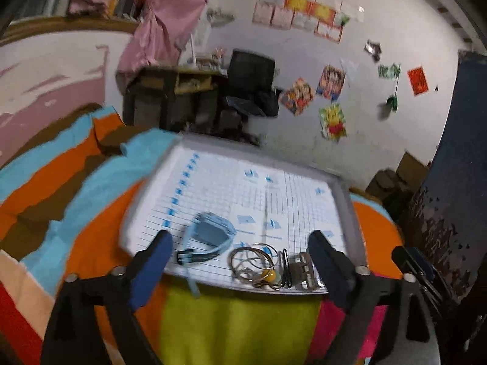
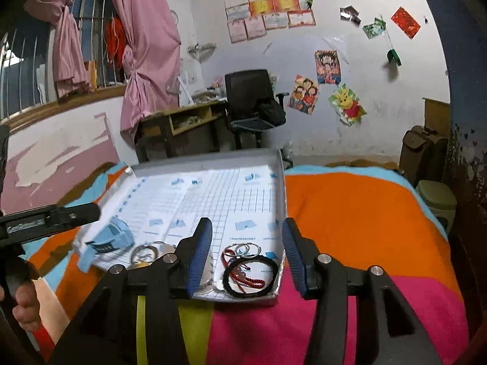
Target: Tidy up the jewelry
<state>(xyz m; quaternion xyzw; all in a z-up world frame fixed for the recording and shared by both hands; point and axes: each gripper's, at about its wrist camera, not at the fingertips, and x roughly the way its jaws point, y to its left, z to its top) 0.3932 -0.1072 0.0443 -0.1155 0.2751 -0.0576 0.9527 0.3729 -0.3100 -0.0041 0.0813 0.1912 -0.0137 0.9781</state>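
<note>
On a bed, the tray (image 2: 281, 188) holds a blue watch (image 2: 111, 237) beyond the wide-open, empty left claw (image 1: 240, 261), then rings and bracelets (image 2: 251, 270) between the half-open, empty right claw (image 2: 246, 254); everything looks gathered, sorting perhaps unfinished.

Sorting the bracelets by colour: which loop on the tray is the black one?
The black band, the big loop nearest the tray's front corner. A red bead bracelet lies inside it; the thin silver rings sit just behind.

Light-blue watch (image 1: 210, 232), white gridded tray (image 1: 304, 200)
</note>
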